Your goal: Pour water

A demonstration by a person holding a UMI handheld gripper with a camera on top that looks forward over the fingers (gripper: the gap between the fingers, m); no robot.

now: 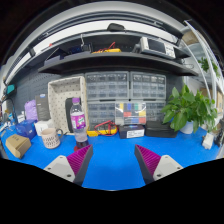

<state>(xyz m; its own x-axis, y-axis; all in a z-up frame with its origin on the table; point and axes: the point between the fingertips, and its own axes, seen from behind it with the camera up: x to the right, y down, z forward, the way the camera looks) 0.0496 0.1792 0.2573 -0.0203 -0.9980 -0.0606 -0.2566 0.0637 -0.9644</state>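
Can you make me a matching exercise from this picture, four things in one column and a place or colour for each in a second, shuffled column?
Things:
1. bottle
2. potted plant
3. white cup
4. table

Descriptions:
A. green, leafy, beyond the right finger
B. blue surface
C. purple label, just ahead of the left finger
D. ribbed, left of the bottle

The gripper is open, holding nothing.

Pairs: 1-C, 2-A, 3-D, 4-B

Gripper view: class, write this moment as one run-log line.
task: pour water | gripper: open, empty | bottle: upright on blue table, ahead of left finger, apart | phase: approach, no grasp yet
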